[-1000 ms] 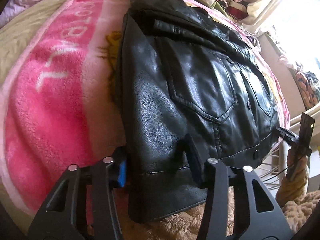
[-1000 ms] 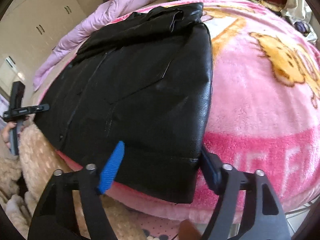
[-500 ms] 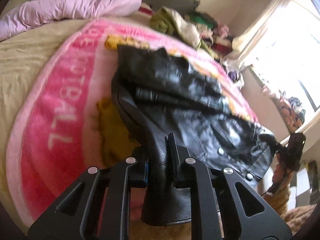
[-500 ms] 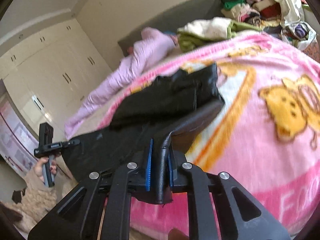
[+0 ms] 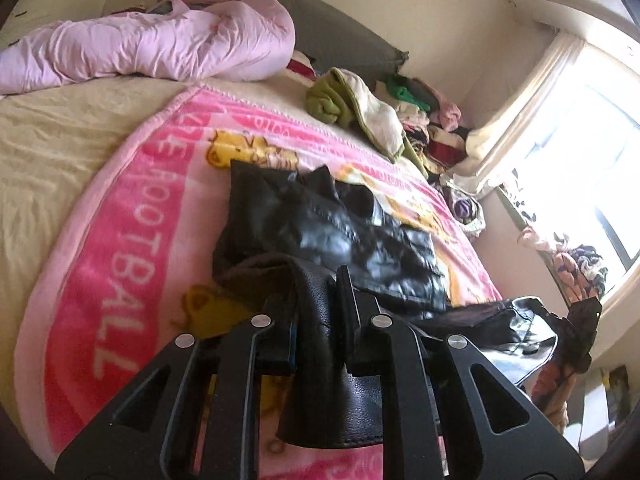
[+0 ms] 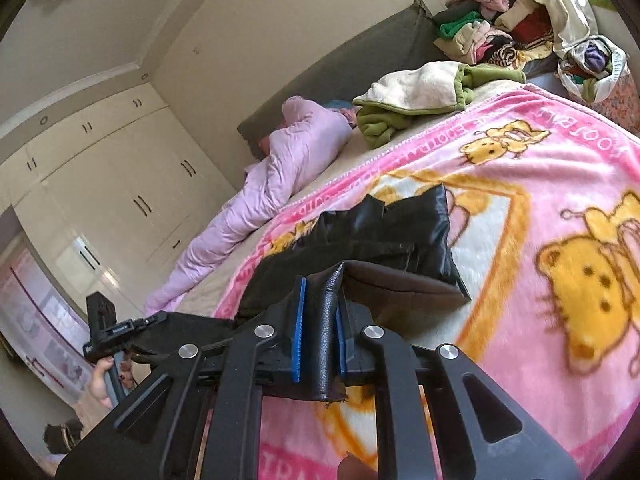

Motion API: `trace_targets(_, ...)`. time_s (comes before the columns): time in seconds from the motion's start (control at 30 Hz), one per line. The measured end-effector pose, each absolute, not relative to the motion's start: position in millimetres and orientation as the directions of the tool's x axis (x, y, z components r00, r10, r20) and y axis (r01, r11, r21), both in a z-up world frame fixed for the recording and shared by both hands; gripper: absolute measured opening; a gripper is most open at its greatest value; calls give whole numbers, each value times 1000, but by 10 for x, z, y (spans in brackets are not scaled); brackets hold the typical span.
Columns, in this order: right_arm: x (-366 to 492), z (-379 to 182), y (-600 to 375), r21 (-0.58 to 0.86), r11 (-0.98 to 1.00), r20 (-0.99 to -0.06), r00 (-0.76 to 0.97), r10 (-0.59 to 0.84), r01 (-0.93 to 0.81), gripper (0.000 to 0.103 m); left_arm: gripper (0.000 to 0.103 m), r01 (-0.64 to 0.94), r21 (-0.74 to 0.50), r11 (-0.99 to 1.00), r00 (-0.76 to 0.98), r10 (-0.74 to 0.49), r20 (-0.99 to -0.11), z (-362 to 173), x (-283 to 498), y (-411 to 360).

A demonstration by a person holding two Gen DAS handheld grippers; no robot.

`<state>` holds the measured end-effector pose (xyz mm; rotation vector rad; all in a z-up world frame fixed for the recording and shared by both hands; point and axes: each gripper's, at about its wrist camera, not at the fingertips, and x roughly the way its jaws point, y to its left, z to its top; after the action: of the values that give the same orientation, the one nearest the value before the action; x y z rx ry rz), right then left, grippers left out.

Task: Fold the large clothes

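Observation:
A black leather jacket lies on a pink cartoon blanket on the bed. My left gripper is shut on the jacket's left hem corner, lifted off the blanket. My right gripper is shut on the jacket's right hem corner, also lifted. The hem hangs between the two grippers while the collar end rests on the blanket. The right gripper shows at the right edge of the left wrist view, and the left gripper at the left of the right wrist view.
A lilac duvet lies at the head of the bed. A green and cream garment and a pile of clothes sit by the window. White wardrobes line the far wall.
Both grippers closed on the jacket's hem corners and raised them, lifting the lower half of the jacket off the blanket toward the collar.

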<state>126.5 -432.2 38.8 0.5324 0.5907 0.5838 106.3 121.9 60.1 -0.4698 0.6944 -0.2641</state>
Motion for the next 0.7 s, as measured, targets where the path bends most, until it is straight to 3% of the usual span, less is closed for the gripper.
trace_targets(0.7, 2259, 466, -4204, 636, 725, -400, 691, 602, -264, 12, 11, -66, -537, 841, 799, -278, -534, 597, 1795, 1190)
